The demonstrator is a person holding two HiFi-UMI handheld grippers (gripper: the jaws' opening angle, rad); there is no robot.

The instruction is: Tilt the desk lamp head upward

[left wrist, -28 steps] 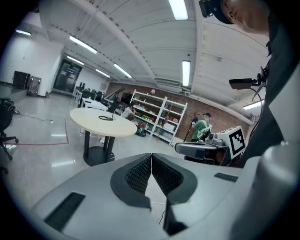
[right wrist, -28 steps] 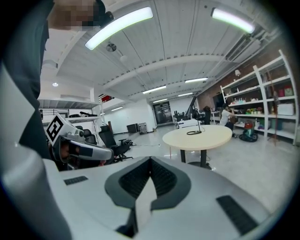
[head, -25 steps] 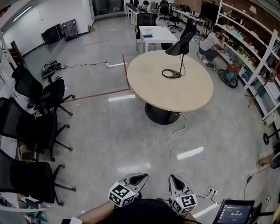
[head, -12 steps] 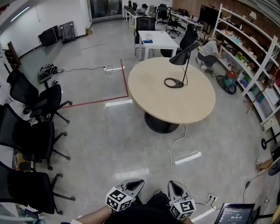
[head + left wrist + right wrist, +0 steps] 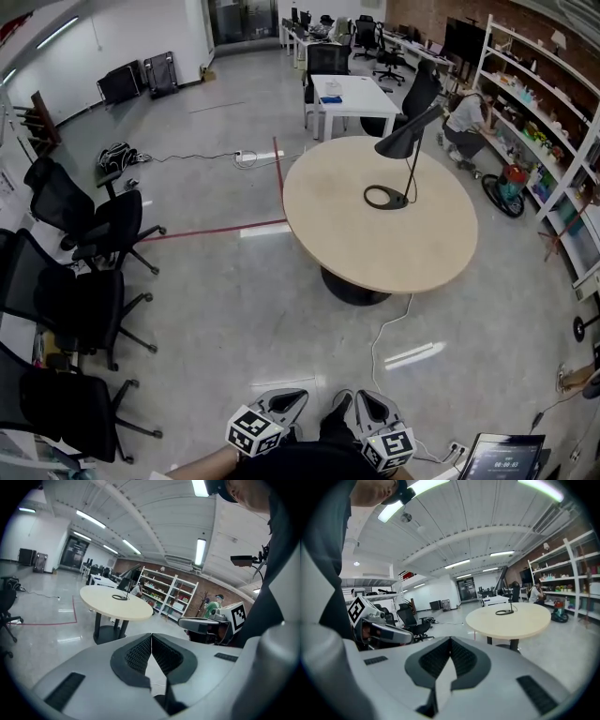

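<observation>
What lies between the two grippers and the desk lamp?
In the head view: bare floor crossed by a white cable, then the round table's near half.

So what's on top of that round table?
Just a black desk lamp on its ring base. The table looks otherwise bare; only the spot beneath that base is hidden.

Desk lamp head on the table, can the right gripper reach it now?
Probably not yet. The right gripper is by the person's body, and the desk lamp head is across the floor on the round table. Nothing seems to block walking closer.
</observation>
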